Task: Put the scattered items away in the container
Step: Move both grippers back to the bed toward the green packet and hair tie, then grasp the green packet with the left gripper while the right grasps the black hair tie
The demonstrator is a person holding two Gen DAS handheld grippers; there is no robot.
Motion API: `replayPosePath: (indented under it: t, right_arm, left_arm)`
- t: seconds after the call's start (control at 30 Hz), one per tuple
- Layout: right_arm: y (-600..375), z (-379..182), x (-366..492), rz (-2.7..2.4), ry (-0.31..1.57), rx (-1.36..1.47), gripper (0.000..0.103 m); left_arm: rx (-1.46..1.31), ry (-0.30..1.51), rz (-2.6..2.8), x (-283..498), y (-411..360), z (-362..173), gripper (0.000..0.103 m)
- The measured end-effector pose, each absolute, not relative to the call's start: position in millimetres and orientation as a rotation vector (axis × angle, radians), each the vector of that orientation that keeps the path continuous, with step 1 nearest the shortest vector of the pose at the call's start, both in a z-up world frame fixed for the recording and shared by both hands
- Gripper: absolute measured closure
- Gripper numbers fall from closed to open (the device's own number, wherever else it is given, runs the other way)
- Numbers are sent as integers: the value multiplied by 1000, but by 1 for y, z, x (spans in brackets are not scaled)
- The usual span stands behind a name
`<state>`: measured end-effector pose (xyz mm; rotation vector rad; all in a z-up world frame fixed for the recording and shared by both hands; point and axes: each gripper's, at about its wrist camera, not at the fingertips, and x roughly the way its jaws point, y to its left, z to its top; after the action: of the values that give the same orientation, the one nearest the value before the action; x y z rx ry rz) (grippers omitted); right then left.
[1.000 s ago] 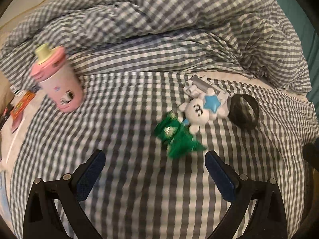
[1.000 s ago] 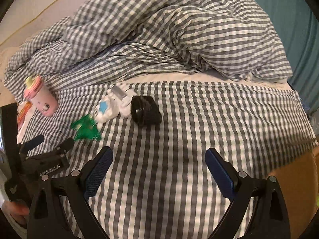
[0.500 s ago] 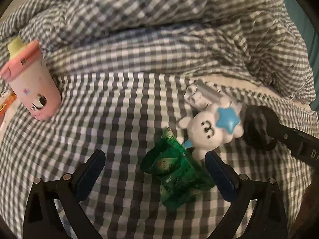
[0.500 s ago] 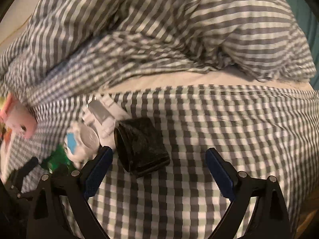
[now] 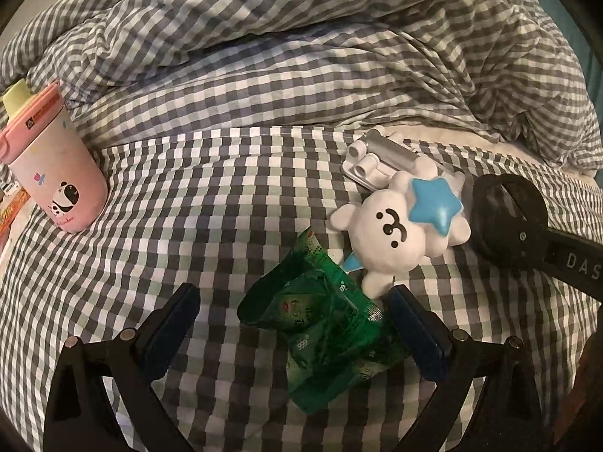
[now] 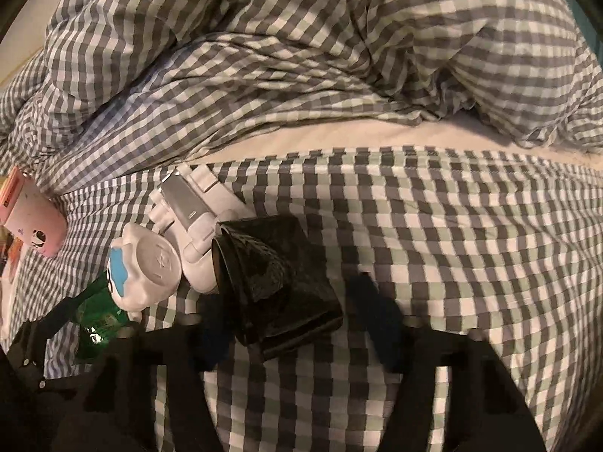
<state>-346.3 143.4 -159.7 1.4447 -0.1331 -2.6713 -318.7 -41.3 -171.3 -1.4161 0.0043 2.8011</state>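
A crumpled green wrapper (image 5: pixel 324 335) lies on the checked bedsheet between the fingers of my open left gripper (image 5: pixel 297 324); it also shows in the right wrist view (image 6: pixel 96 320). A white bear toy with a blue star (image 5: pixel 403 226) lies just beyond it, beside a white and silver gadget (image 5: pixel 377 158). A black open-ended holder (image 6: pixel 271 286) lies on its side between the fingers of my open right gripper (image 6: pixel 294 324). The holder also shows in the left wrist view (image 5: pixel 505 214) with the right gripper's finger over it.
A pink panda cup (image 5: pixel 52 162) with a yellow-green spout stands at the left. A rumpled checked duvet (image 5: pixel 301 37) is piled behind the items. Orange packets (image 5: pixel 9 211) lie at the far left edge.
Both grippers have moved forward and down. The green wrapper now sits between the left fingers and the black holder between the right fingers. Both stay open.
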Motion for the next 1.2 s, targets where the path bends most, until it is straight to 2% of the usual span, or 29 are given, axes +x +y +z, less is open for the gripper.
replayPosePath:
  t: [0.07, 0.1, 0.23, 0.9, 0.93, 0.97, 1.2]
  right_arm:
    - [145, -158, -346, -2666, -159, 1437, 60]
    - [146, -157, -345, -2667, -174, 1429, 60]
    - [147, -149, -342, -2687, -192, 1392, 61]
    - [144, -136, -334, -2651, -254, 1364, 66]
    - [145, -134, -333, -2651, -261, 1359, 71]
    - [146, -131, -331, -2642, -269, 1351, 94]
    - [155, -120, -304, -2613, -306, 1352, 94]
  left_arm:
    - [-1413, -41, 2780, -319, -44, -171, 35]
    - [-1413, -61, 2768, -319, -45, -171, 59]
    - [-1391, -83, 2769, -317, -47, -169, 62]
    - [-1378, -125, 2825, -310, -60, -166, 65]
    - [-1373, -129, 2828, -309, -60, -165, 65]
    - [-1366, -133, 2831, -307, -61, -164, 65]
    - [-1293, -122, 2845, -295, -59, -140, 65]
